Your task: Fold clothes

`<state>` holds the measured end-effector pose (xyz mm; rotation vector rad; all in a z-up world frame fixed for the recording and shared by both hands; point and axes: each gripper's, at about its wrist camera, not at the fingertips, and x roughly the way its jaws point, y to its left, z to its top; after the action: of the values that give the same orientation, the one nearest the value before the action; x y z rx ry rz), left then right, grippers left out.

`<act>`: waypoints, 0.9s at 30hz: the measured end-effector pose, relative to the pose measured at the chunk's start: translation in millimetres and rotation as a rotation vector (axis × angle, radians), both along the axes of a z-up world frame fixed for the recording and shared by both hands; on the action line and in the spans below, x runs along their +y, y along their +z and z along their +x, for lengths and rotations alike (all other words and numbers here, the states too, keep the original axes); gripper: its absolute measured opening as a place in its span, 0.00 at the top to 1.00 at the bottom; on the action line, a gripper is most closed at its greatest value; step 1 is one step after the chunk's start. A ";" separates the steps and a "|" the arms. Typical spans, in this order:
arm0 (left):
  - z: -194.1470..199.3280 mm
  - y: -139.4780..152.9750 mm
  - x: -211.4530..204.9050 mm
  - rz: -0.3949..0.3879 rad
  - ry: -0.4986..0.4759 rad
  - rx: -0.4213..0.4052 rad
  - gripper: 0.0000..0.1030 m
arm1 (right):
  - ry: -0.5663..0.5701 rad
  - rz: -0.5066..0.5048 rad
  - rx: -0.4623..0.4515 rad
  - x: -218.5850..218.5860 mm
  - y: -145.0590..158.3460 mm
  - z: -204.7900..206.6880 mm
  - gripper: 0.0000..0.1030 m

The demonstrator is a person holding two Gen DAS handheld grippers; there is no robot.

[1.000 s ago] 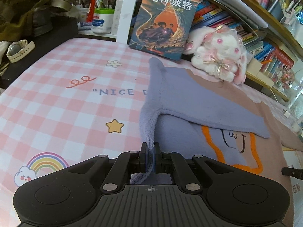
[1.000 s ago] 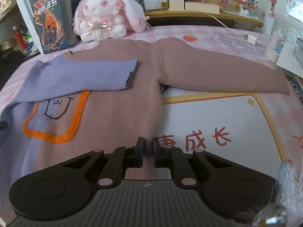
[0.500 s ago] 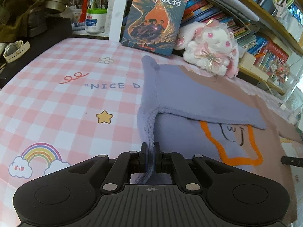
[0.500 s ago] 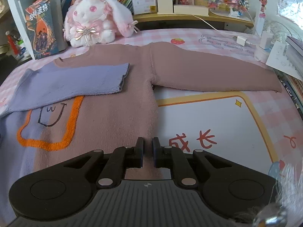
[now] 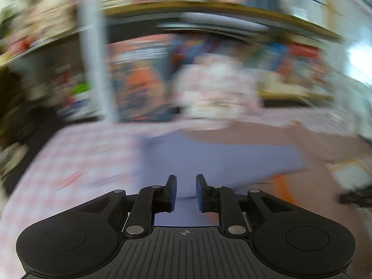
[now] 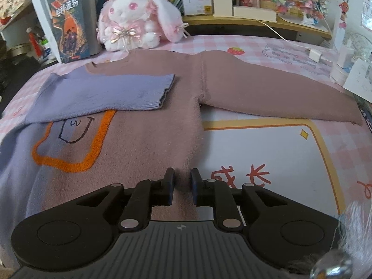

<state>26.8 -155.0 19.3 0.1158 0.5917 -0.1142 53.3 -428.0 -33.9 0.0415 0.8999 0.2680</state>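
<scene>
Lying flat: fuzzy sweater (image 6: 148, 139) | ribbed lilac sleeve (image 6: 104, 95) folded across

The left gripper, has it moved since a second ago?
Yes. The left gripper has let go of the purple sleeve, opened and swung right: the plush bunny now sits mid-view.

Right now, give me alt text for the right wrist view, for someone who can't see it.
A brown and lilac sweater lies flat on a pink checked table, its lilac sleeve folded across the chest and its brown sleeve stretched out to the side. The open right hand-held gripper sits at the sweater's side edge. A plush bunny sits behind.
</scene>
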 end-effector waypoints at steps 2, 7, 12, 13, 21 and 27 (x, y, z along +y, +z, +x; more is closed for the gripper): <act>16.3 -9.6 -43.0 0.056 -0.136 0.020 0.79 | 0.007 0.008 -0.004 -1.5 -0.6 -0.5 0.85; 53.0 -35.2 -130.1 0.249 -0.342 0.039 0.75 | 0.011 0.037 0.003 -5.7 -0.7 -0.9 0.82; 78.7 -48.5 -169.1 0.326 -0.414 0.077 0.69 | 0.036 0.051 -0.002 -7.9 -0.9 -4.3 0.77; 81.7 -52.5 -174.7 0.353 -0.423 0.086 0.68 | 0.041 0.054 -0.003 -8.4 -0.9 -5.1 0.76; 98.2 -58.6 -177.3 0.369 -0.424 0.117 0.96 | 0.053 0.090 -0.001 -14.3 -0.9 -6.5 0.76; 101.7 -14.9 -89.6 0.131 -0.169 0.059 0.96 | 0.046 0.092 0.001 -14.1 0.0 -7.5 0.77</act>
<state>128.5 -244.6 4.4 0.2909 0.6474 -0.2437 45.8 -442.1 -33.9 0.1060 0.8899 0.3524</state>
